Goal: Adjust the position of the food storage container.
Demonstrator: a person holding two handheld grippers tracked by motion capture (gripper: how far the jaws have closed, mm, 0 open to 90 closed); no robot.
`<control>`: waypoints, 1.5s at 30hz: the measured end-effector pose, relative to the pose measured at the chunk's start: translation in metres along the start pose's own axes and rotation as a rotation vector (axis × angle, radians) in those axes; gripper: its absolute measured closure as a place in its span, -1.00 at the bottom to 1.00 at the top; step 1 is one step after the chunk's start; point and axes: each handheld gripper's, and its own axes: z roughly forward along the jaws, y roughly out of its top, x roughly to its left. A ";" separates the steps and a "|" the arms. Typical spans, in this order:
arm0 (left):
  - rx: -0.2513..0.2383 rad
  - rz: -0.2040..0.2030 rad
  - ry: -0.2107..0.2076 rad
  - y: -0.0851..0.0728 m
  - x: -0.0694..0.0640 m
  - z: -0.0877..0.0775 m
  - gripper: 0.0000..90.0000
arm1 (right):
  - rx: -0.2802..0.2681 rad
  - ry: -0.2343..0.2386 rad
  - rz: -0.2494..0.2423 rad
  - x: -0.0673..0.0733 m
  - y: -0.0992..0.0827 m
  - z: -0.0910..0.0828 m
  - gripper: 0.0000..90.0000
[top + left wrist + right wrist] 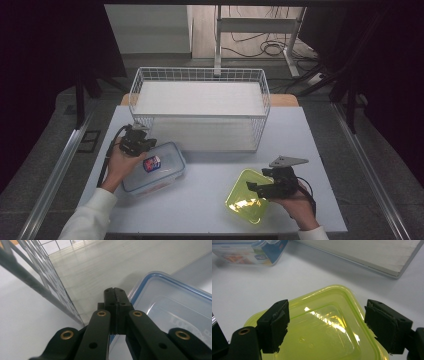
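Now the left hand-held gripper sits at about nine o'clock on the counter, its jaws pressed together with nothing between them; in the left gripper view the two black jaws meet flush at the tips. These tips hover just over the far left corner of a clear storage box with a blue-rimmed lid, and the pictures do not settle whether they touch it. That box lies flat on the counter, with a small red and blue label on its lid. The person's left hand grips the tool from behind, a white sleeve trailing toward seven o'clock.

Over at about four o'clock, the right hand-held gripper has its jaws spread wide. In the right gripper view its pads stand on either side of a yellow-green lid, apart from it, with the lid's rounded corner pointing away between them. This lid lies flat on the counter near the front edge, well apart from the clear box. A grey three-cornered plate tops the right tool.

Farther out, at twelve o'clock, a white wire basket stands on the counter with a pale board laid inside; its near left corner is just beside the left tool.
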 end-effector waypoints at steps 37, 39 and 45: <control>0.038 0.103 -0.225 -0.001 -0.049 -0.004 1.00 | 0.009 -0.012 -0.012 0.004 0.001 0.001 -0.55; 0.038 0.115 -0.222 -0.001 -0.051 -0.004 1.00 | 0.008 -0.013 -0.010 0.004 0.001 0.001 -0.55; -0.035 0.063 -0.215 -0.001 -0.038 -0.028 0.98 | -0.022 -0.006 -0.004 0.007 0.004 -0.003 -0.55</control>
